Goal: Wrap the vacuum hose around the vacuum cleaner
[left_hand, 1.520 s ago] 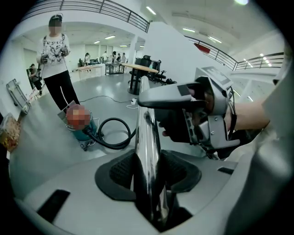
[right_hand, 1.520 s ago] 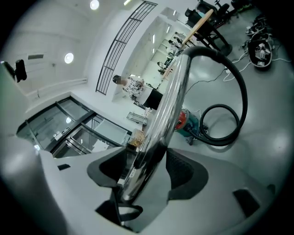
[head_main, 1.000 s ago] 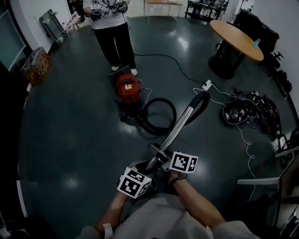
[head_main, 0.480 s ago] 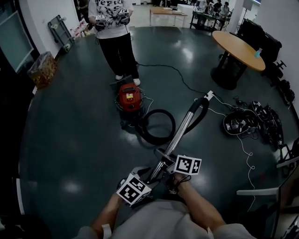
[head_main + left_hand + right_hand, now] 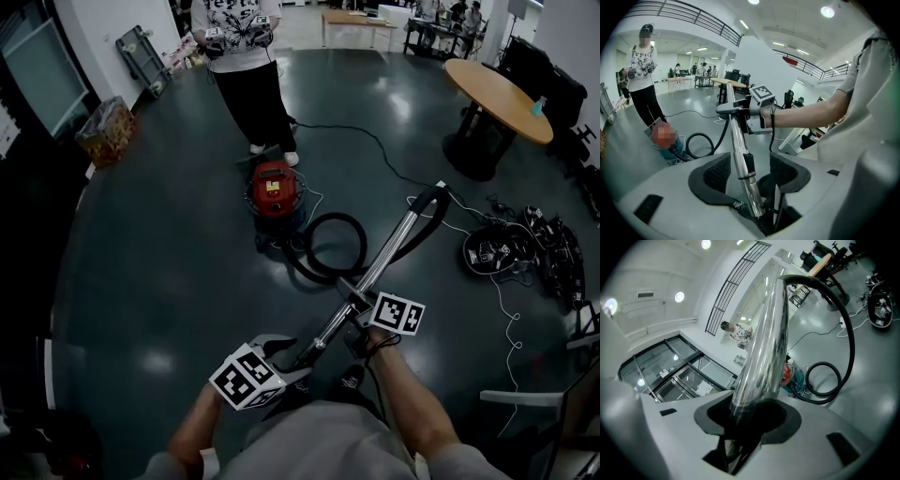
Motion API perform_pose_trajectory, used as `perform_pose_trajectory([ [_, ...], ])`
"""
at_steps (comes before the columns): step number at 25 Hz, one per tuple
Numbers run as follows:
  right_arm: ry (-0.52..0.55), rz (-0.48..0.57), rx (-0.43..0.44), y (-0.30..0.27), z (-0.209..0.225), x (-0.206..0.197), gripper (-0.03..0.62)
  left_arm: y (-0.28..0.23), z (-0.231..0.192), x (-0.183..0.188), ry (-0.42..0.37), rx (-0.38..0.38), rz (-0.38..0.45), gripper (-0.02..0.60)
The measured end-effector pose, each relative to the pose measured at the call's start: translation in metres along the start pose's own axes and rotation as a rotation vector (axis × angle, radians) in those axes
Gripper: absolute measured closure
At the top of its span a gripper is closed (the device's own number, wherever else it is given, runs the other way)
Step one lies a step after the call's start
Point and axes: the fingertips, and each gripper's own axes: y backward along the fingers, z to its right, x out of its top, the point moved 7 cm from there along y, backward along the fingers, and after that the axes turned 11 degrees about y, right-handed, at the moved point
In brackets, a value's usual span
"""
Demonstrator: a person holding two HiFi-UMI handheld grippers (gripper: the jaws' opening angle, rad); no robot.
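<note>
The red vacuum cleaner [image 5: 276, 187] stands on the dark floor, and its black hose [image 5: 328, 246] lies in a loop beside it. The hose leads up into a shiny metal wand [image 5: 389, 253] held slanting above the floor. My right gripper [image 5: 361, 300] is shut on the wand [image 5: 764, 348] partway along. My left gripper [image 5: 281, 349] is at the wand's near end. Its jaws are opening, and the wand [image 5: 736, 136] runs between the pads with a gap on both sides. The left gripper view also has the vacuum cleaner [image 5: 670, 145] and the hose [image 5: 701, 140].
A person [image 5: 248, 66] stands just behind the vacuum cleaner. A round wooden table [image 5: 497, 89] is at the far right. Cables and a power strip [image 5: 511, 248] lie on the floor to the right. A box [image 5: 105, 129] and a cart [image 5: 141, 56] sit by the left wall.
The left gripper's jaws have come off the wand and it has drawn back toward me. The two grippers, side by side before, now sit apart along the wand.
</note>
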Motion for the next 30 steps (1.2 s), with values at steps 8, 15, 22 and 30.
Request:
perform_pose_trajectory([
  [8, 0.077, -0.064, -0.01, 0.021, 0.045, 0.029, 0.437, -0.024, 0.01, 0.02, -0.124, 0.099, -0.104, 0.317],
  [15, 0.188, -0.186, 0.019, 0.038, 0.068, 0.028, 0.437, -0.08, 0.018, 0.06, -0.225, 0.207, -0.119, 0.318],
  [22, 0.384, -0.257, 0.051, 0.059, 0.091, 0.031, 0.438, -0.126, 0.039, 0.096, -0.332, 0.231, -0.132, 0.318],
  [30, 0.591, -0.299, 0.033, 0.067, 0.093, 0.042, 0.439, -0.148, 0.036, 0.136, -0.493, 0.26, -0.123, 0.319],
])
